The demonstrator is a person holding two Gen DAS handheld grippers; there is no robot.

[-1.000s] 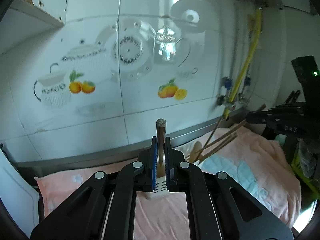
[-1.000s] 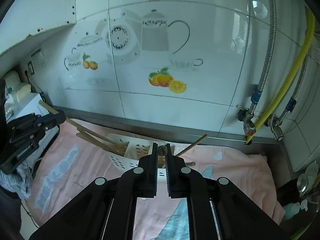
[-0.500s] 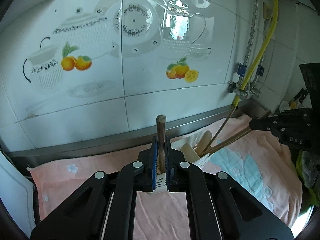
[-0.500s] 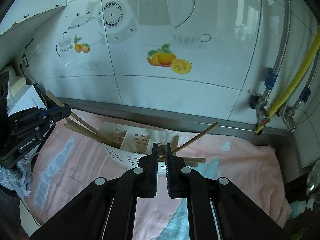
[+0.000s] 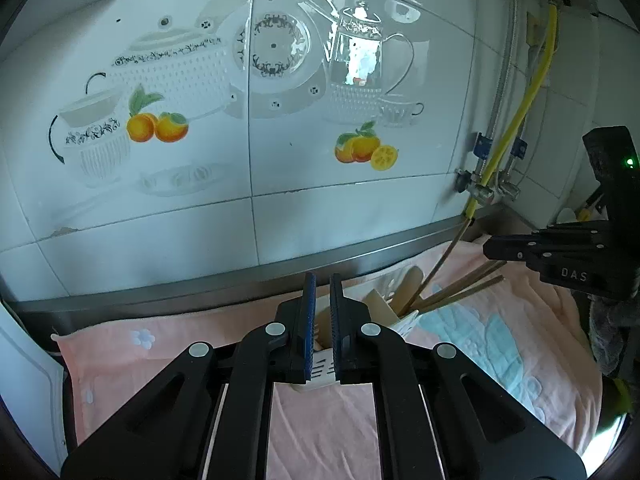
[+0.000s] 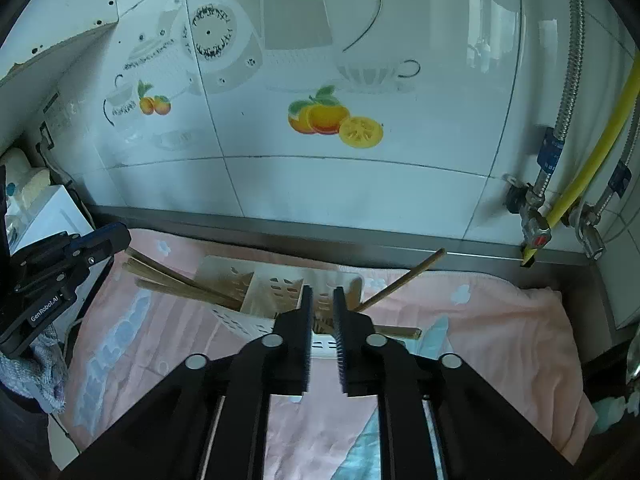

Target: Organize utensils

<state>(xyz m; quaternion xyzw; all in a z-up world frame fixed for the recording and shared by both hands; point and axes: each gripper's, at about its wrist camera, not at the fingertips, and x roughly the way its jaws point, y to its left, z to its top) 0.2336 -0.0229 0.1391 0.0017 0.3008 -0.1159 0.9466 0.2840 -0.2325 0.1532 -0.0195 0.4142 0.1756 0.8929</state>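
A white slotted caddy lies on a pink towel and holds wooden chopsticks that lean left. One long stick leans right. My right gripper hovers just over the caddy, its jaws opening. Brown wood in the caddy shows through the gap, untouched by the pads. My left gripper stands over the caddy's near end with its jaws nearly together. A pale strip of wood shows low in the slit; whether the pads press on it I cannot tell. From the left wrist view, the chopsticks point toward the right gripper.
The pink towel covers the counter up to a steel ledge under the tiled wall. A yellow hose and valves hang at the right. At the left sit a white appliance and a grey cloth.
The stick that rose above my left fingertips no longer shows above them. My right jaws have parted. Both grippers have sunk toward the caddy.
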